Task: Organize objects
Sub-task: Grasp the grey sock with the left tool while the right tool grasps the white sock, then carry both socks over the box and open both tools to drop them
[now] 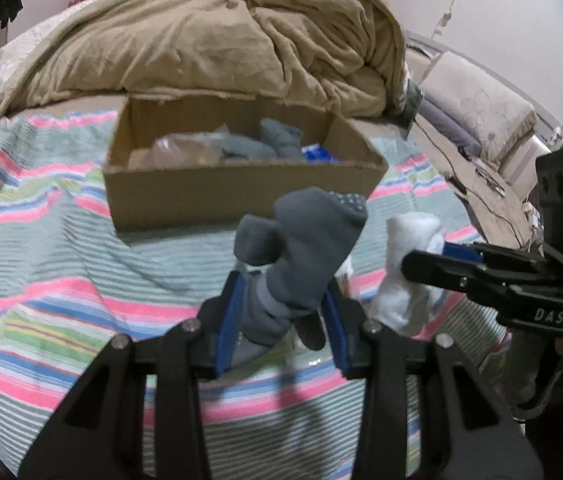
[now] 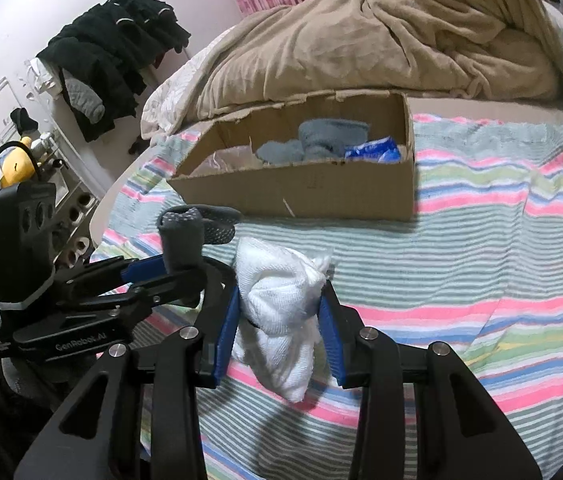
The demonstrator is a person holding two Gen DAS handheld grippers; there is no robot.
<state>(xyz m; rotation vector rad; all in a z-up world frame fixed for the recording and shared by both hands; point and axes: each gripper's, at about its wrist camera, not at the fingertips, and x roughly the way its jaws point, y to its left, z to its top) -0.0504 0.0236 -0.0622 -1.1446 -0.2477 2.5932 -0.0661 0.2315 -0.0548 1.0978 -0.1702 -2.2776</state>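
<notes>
My left gripper (image 1: 283,292) is shut on a dark grey sock bundle (image 1: 305,240), held above the striped blanket (image 1: 61,272). Its dotted sole faces up. Beside it on the right, my right gripper (image 2: 279,296) is shut on a white sock bundle (image 2: 281,292), which also shows as the white sock bundle (image 1: 405,276) in the left wrist view. An open cardboard box (image 1: 217,196) stands on the bed just beyond both grippers. It holds grey-blue socks (image 1: 265,144), a clear plastic bag (image 1: 185,150) and a blue packet (image 2: 373,150).
A rumpled tan duvet (image 1: 209,36) lies piled behind the box. Pillows (image 1: 481,112) and cables sit off the bed's right side. Dark clothes (image 2: 109,60) hang on a rack at the left wall, with a shelf of small items below.
</notes>
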